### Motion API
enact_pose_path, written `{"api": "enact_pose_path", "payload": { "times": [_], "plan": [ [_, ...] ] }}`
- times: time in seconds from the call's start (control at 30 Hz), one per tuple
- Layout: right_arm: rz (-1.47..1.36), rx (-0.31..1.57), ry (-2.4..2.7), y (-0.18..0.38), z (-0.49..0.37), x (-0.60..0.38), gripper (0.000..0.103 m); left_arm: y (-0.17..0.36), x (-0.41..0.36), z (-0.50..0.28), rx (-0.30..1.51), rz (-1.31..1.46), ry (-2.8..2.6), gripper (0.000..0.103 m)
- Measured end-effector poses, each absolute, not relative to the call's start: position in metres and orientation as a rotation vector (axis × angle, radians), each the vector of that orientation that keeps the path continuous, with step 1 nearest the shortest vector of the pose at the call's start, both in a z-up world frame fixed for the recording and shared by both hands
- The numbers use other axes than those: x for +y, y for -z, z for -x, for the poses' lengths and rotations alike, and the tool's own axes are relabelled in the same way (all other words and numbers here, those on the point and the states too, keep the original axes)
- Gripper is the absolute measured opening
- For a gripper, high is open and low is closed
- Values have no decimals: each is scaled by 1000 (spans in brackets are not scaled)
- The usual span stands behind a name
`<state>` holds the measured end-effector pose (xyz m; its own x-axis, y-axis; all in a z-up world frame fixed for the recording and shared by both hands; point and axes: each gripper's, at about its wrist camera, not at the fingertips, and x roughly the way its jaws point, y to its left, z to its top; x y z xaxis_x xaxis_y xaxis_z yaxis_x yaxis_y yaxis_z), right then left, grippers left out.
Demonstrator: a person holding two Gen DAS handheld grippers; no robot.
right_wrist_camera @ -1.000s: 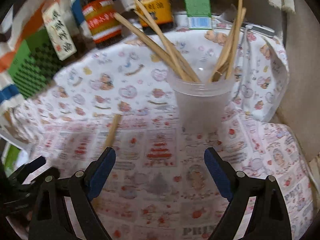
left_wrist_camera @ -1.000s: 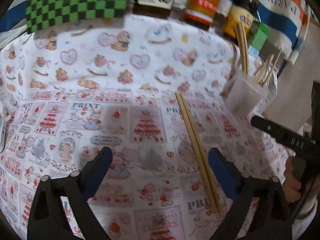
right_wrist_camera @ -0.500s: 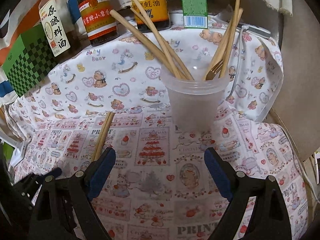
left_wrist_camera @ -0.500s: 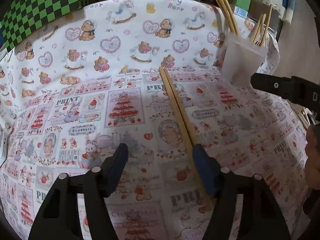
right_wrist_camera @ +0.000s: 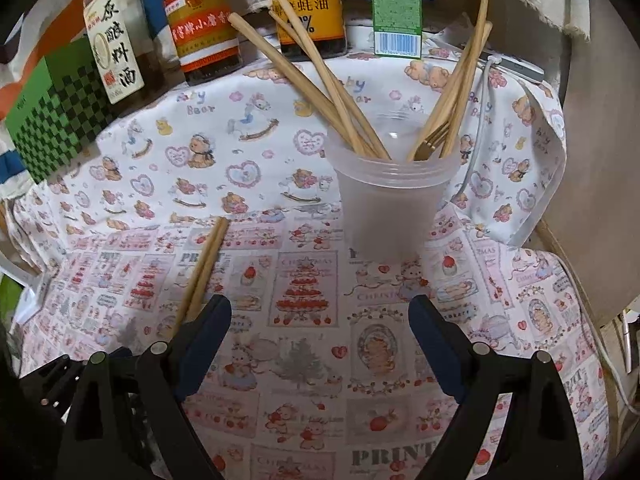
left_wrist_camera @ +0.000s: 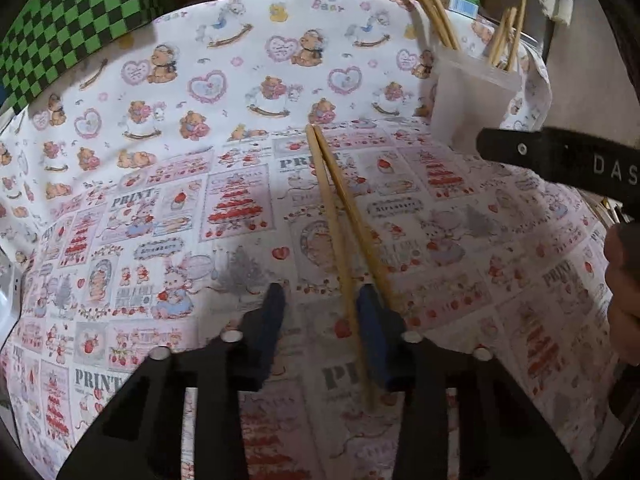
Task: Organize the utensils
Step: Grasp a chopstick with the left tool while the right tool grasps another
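Observation:
A pair of wooden chopsticks (left_wrist_camera: 340, 216) lies on the printed cloth, also seen in the right wrist view (right_wrist_camera: 202, 276). My left gripper (left_wrist_camera: 320, 308) hangs low over their near end, its jaws narrowed; one stick runs between the fingers and the other crosses over the right finger (left_wrist_camera: 372, 320). A gap still shows between the fingers. A translucent plastic cup (right_wrist_camera: 390, 204) holds several chopsticks and a gold fork; it also shows in the left wrist view (left_wrist_camera: 472, 96). My right gripper (right_wrist_camera: 320, 316) is open and empty, in front of the cup.
Sauce bottles (right_wrist_camera: 204, 28), a green carton (right_wrist_camera: 396, 8) and a green checkered box (right_wrist_camera: 56, 116) line the back edge. The right gripper's black body (left_wrist_camera: 560, 160) and a hand (left_wrist_camera: 624, 280) sit at the right of the left wrist view. A white cable (right_wrist_camera: 476, 136) runs behind the cup.
My left gripper has moved forward and down onto the lying chopsticks, and its jaws have narrowed from wide open. My right gripper has stayed open and nearly still.

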<state>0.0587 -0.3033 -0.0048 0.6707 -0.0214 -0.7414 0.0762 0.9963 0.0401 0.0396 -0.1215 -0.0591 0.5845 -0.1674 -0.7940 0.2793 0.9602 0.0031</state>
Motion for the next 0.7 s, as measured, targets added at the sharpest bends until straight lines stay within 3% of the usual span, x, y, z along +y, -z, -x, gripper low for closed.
{"api": "enact_pose_path", "payload": {
  "times": [0.07, 0.1, 0.27, 0.57, 0.7],
  "plan": [
    [-71, 837, 50, 6, -59, -303, 92, 59, -120, -40, 907, -127, 272, 10],
    [-72, 838, 45, 6, -59, -303, 92, 59, -120, -41, 910, -124, 275, 5],
    [-64, 841, 52, 7, -60, -301, 92, 55, -107, -44, 906, -50, 277, 5],
    [-106, 815, -48, 0, -51, -293, 92, -16, -66, -5, 524, 81, 193, 5],
    [-31, 854, -137, 9, -49, -264, 91, -29, -48, -2, 466, 123, 160, 4]
  ]
}}
